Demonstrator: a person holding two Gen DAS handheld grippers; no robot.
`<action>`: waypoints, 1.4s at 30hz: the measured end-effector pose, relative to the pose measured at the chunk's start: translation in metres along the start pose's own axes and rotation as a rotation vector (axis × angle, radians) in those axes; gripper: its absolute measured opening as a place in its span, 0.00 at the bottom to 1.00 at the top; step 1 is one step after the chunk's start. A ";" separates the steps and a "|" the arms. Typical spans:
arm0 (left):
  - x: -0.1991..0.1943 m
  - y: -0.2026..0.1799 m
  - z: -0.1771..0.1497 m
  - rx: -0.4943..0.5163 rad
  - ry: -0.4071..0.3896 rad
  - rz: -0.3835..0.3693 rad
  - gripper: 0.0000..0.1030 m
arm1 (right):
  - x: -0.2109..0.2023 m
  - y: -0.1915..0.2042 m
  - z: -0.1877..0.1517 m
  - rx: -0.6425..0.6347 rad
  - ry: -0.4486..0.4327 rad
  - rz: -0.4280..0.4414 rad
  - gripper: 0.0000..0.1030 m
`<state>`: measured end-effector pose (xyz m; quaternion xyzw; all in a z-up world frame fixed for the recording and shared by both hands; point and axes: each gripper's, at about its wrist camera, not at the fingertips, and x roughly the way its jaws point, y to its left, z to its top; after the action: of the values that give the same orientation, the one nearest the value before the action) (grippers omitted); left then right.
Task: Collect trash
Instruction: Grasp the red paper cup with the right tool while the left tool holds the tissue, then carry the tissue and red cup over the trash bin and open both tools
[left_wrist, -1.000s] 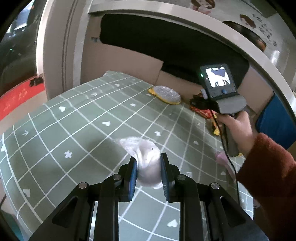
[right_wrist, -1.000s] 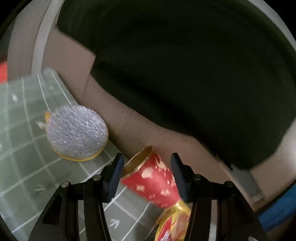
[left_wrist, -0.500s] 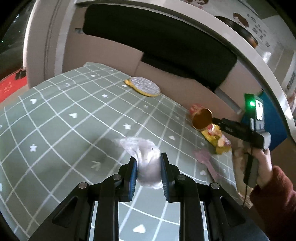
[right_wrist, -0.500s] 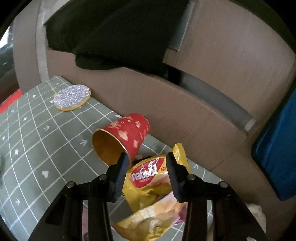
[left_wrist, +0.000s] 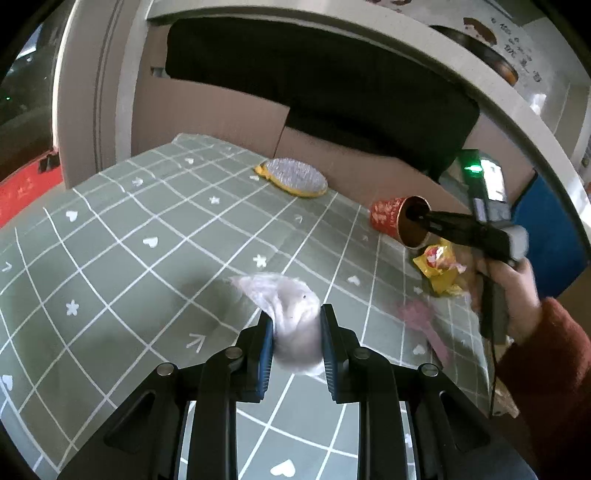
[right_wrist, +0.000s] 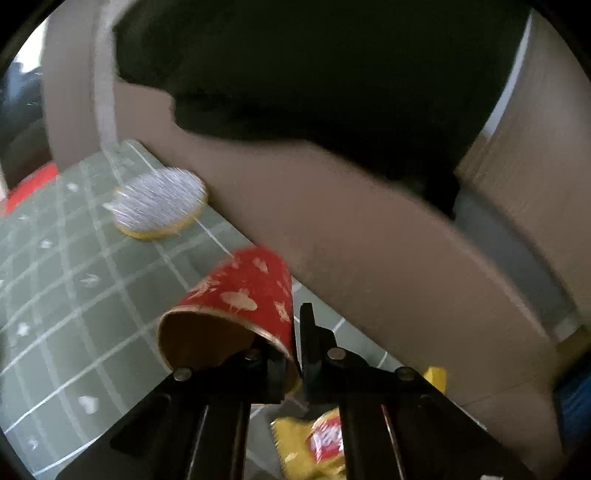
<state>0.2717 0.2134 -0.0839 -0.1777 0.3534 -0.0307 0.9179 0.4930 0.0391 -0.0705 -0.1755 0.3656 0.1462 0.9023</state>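
Left gripper (left_wrist: 296, 334) fingers pinch a crumpled plastic bag (left_wrist: 291, 317); right gripper (right_wrist: 297, 347) fingers, just closed, clamp the red paper cup (right_wrist: 236, 295) rim at 2 o'clock.

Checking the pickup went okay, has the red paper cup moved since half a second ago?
Yes. The red paper cup has tipped up off the tablecloth, its rim pinched by the right tool, whose jaws have just been closing.

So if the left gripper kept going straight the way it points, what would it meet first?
Likely the green checked tablecloth just past the crumpled plastic wrapper it holds; the left gripper points down at bare cloth, though depth is unclear.
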 end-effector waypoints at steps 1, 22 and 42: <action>-0.001 -0.003 0.002 0.005 -0.007 -0.004 0.23 | -0.017 0.002 -0.002 -0.003 -0.021 0.017 0.04; -0.070 -0.153 0.029 0.237 -0.184 -0.059 0.23 | -0.250 -0.050 -0.083 0.109 -0.322 0.044 0.04; -0.056 -0.299 -0.019 0.481 -0.141 -0.177 0.23 | -0.316 -0.158 -0.199 0.314 -0.350 -0.146 0.04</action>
<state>0.2381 -0.0613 0.0426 0.0135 0.2542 -0.1816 0.9499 0.2162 -0.2297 0.0538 -0.0312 0.2081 0.0501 0.9763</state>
